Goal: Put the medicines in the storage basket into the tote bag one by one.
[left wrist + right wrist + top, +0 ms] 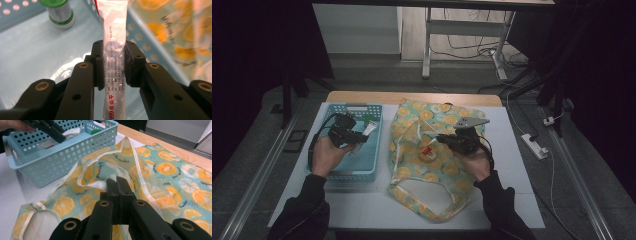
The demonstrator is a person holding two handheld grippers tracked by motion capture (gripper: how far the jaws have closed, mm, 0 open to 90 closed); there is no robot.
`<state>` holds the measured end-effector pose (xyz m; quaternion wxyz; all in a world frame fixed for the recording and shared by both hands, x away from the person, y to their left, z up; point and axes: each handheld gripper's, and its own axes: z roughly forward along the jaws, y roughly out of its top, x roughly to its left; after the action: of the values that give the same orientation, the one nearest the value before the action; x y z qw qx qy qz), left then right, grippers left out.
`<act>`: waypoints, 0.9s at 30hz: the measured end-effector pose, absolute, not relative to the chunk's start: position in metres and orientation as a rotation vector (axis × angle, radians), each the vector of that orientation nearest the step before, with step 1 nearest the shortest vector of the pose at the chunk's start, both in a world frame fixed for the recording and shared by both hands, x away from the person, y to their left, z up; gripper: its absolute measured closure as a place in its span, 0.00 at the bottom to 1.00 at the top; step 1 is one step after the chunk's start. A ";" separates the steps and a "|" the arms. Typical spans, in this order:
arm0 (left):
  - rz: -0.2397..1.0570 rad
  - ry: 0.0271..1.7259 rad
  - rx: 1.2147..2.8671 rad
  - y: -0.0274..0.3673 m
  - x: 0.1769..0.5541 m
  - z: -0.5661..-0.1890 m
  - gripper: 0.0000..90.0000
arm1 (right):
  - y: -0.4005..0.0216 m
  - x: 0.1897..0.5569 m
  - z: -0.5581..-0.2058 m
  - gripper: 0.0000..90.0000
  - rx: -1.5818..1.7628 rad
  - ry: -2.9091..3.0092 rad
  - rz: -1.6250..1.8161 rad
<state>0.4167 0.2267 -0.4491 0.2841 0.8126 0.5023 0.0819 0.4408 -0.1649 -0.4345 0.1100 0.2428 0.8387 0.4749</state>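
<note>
A white tube with a red-printed label is clamped between the jaws of my left gripper, lifted above the floor of the blue perforated basket. From above, that gripper hovers over the basket with the tube pointing toward the bag. My right gripper is shut on the pale rim of the orange-print cloth bag, holding its mouth raised. In the high view this gripper rests over the bag, beside a small round item with a red label.
A green-capped bottle stands in the basket's far corner. The bag's loop handle lies toward the table's near edge. White table surface lies to the right of the bag. A power strip lies on the floor at the right.
</note>
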 end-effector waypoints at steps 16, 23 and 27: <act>0.184 1.167 2.184 0.186 0.389 -0.421 0.80 | -0.165 0.440 -0.433 1.00 0.713 2.456 1.398; 0.132 1.057 2.219 0.159 0.376 -0.419 0.80 | -0.166 0.440 -0.432 1.00 0.712 2.452 1.403; 0.089 0.990 2.244 0.143 0.370 -0.422 0.80 | -0.166 0.440 -0.432 1.00 0.714 2.454 1.405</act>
<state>0.3704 0.1434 -0.4216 0.3370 0.8608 0.3797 0.0340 0.4401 -0.1655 -0.4322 0.1123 0.2433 0.8362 0.4786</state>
